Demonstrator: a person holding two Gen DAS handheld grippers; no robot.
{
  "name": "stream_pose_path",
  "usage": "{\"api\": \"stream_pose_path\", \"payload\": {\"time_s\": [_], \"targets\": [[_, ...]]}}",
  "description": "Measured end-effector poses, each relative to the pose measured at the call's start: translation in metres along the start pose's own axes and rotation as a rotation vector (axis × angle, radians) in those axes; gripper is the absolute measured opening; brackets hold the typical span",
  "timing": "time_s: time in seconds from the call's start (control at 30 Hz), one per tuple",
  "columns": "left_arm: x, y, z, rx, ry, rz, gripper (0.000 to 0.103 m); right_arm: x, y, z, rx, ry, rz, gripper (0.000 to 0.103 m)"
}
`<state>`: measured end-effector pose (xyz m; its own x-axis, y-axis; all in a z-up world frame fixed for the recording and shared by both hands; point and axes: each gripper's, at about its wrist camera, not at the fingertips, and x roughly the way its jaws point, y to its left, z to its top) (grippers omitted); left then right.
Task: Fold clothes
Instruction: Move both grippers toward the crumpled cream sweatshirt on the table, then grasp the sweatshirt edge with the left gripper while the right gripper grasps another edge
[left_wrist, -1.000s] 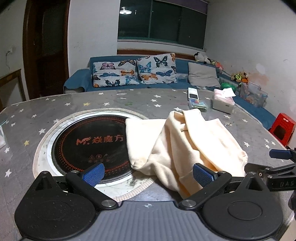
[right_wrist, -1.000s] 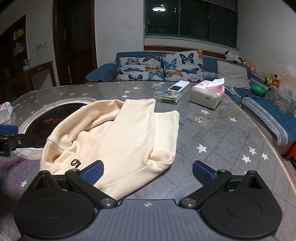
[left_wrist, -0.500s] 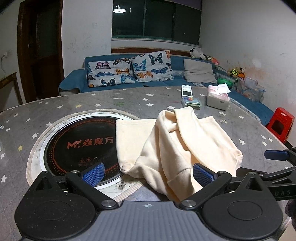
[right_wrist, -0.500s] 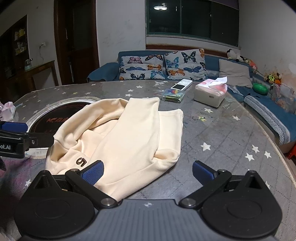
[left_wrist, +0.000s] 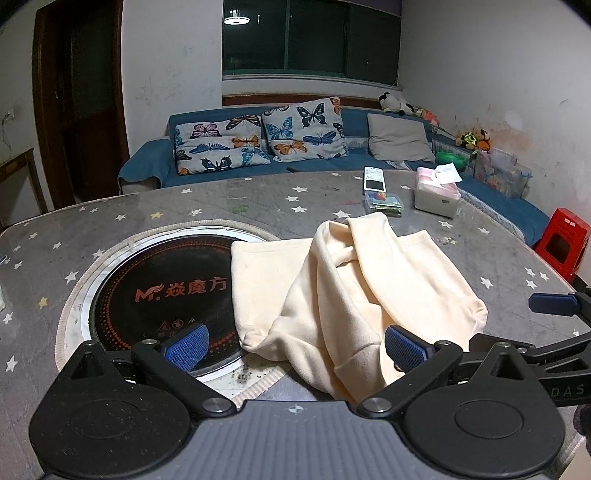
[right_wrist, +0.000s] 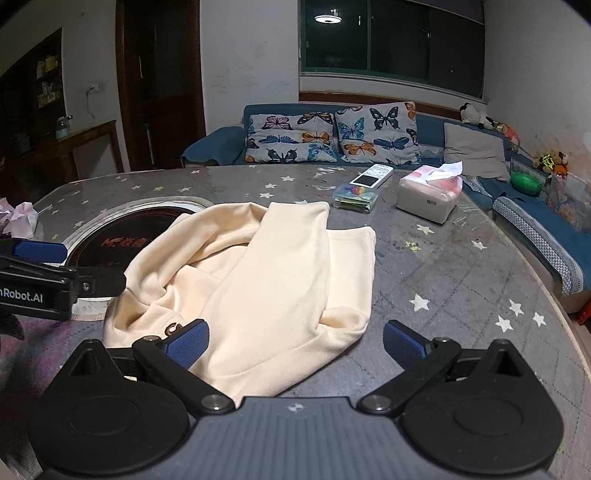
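Note:
A cream sweatshirt (left_wrist: 354, 291) lies crumpled on the grey star-patterned table (left_wrist: 258, 206), partly over the round black cooktop (left_wrist: 162, 295). It also shows in the right wrist view (right_wrist: 266, 291). My left gripper (left_wrist: 295, 349) is open and empty, just short of the garment's near left edge. My right gripper (right_wrist: 295, 345) is open and empty over the garment's near right edge. The right gripper's fingers show at the right of the left wrist view (left_wrist: 554, 304); the left gripper's fingers show at the left of the right wrist view (right_wrist: 40, 251).
A tissue box (left_wrist: 437, 195), a remote (left_wrist: 373, 179) and a small clear box (left_wrist: 384, 202) sit at the table's far right. A crumpled pink bag (right_wrist: 18, 218) lies at the far left. A blue sofa (left_wrist: 258, 147) and a red stool (left_wrist: 561, 240) stand beyond the table.
Both grippers have drawn back and risen slightly, so the sweatshirt sits a little lower and farther in view. The garment has not moved. Both grippers stay open.

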<state>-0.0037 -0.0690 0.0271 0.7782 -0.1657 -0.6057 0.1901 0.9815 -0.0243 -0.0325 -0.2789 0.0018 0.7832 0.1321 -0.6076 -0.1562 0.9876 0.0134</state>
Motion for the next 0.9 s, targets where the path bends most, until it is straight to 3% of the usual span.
{"api": "stream_pose_path", "payload": {"time_s": [0.53, 0.83, 0.9], "targets": [[0.023, 0.006, 0.02, 0.006, 0.004, 0.025, 0.103, 0.02, 0.009, 0.022, -0.052, 0.006, 0.036, 0.098], [0.048, 0.005, 0.048, 0.043, -0.015, 0.006, 0.102, 0.045, 0.006, 0.044, -0.066, 0.023, 0.073, 0.089], [0.056, 0.004, 0.057, 0.057, -0.017, 0.005, 0.097, 0.052, 0.005, 0.052, -0.074, 0.027, 0.079, 0.086]]}}
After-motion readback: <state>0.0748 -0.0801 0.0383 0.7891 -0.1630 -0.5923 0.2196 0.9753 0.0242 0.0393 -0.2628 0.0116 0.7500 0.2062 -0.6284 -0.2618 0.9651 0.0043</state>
